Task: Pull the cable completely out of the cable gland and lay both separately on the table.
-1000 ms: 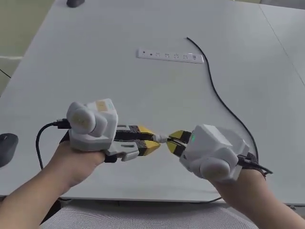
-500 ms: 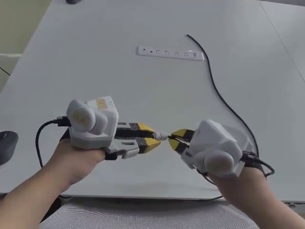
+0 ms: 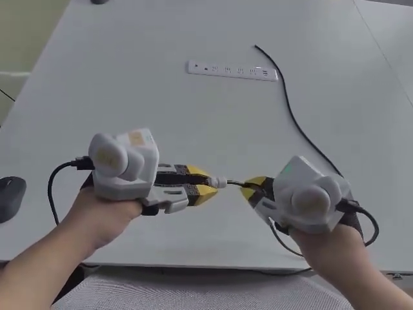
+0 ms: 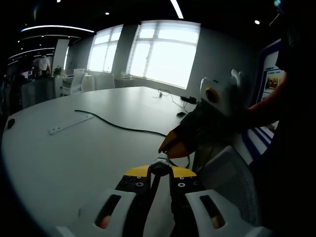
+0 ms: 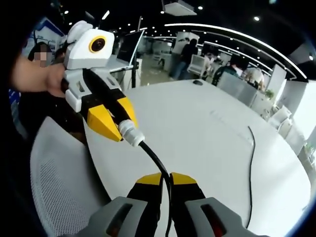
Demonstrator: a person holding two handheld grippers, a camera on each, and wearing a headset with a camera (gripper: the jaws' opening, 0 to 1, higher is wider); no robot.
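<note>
The left gripper point(image 3: 208, 187) pinches the white cable gland point(image 3: 220, 184) at its tips. Just beside, the right gripper point(image 3: 253, 188) is clamped on the black cable point(image 5: 154, 157).

White cable gland point(image 5: 129, 132) midair, black cable point(image 5: 155, 160) emerging from it

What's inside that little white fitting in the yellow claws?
A black cable enters the cable gland. Its depth inside is hidden by the gland's body and the left gripper.
</note>
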